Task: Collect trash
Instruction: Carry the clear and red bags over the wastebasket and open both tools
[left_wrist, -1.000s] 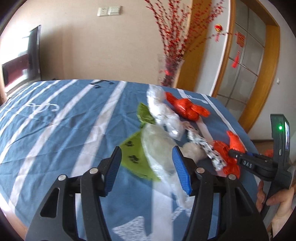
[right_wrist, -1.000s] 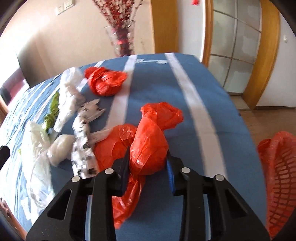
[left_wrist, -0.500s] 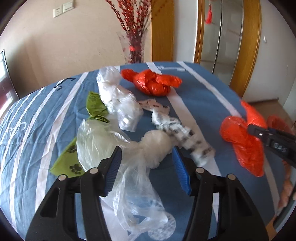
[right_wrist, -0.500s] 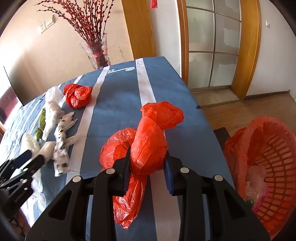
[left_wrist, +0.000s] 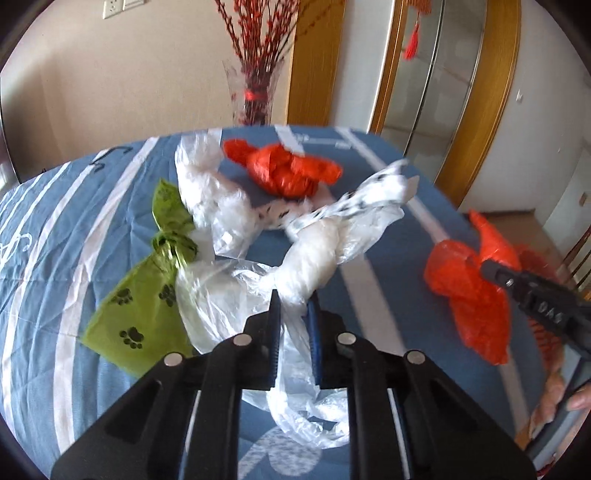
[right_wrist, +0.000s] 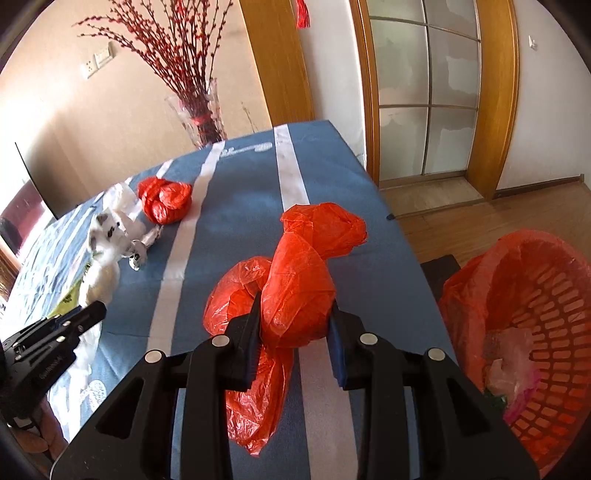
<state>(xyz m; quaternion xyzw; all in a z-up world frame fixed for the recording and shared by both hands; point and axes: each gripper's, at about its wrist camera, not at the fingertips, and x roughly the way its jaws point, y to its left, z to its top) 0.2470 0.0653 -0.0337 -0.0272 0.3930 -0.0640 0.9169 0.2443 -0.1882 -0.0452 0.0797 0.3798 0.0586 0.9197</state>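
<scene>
My left gripper (left_wrist: 293, 306) is shut on a knotted clear plastic bag (left_wrist: 314, 254) lying on the blue striped tablecloth (left_wrist: 66, 236). My right gripper (right_wrist: 293, 314) is shut on a knotted orange plastic bag (right_wrist: 299, 280), held above the table's right edge; it also shows in the left wrist view (left_wrist: 469, 291). Other trash on the cloth: a green paw-print bag (left_wrist: 144, 306), a white bag (left_wrist: 210, 192), a spotted white bag (left_wrist: 354, 203) and a second orange bag (left_wrist: 284, 170). An orange basket (right_wrist: 532, 317) lined with an orange bag stands on the floor at right, holding some trash.
A glass vase (left_wrist: 255, 96) with red branches stands at the table's far end. Wooden-framed glass doors (right_wrist: 424, 92) are behind the table. A dark chair seat (right_wrist: 439, 269) sits between table and basket. A TV (right_wrist: 26, 195) is at far left.
My left gripper has closed on the clear bag, open half a second ago. My right gripper has carried the orange bag rightwards, and the basket has come closer and further into view.
</scene>
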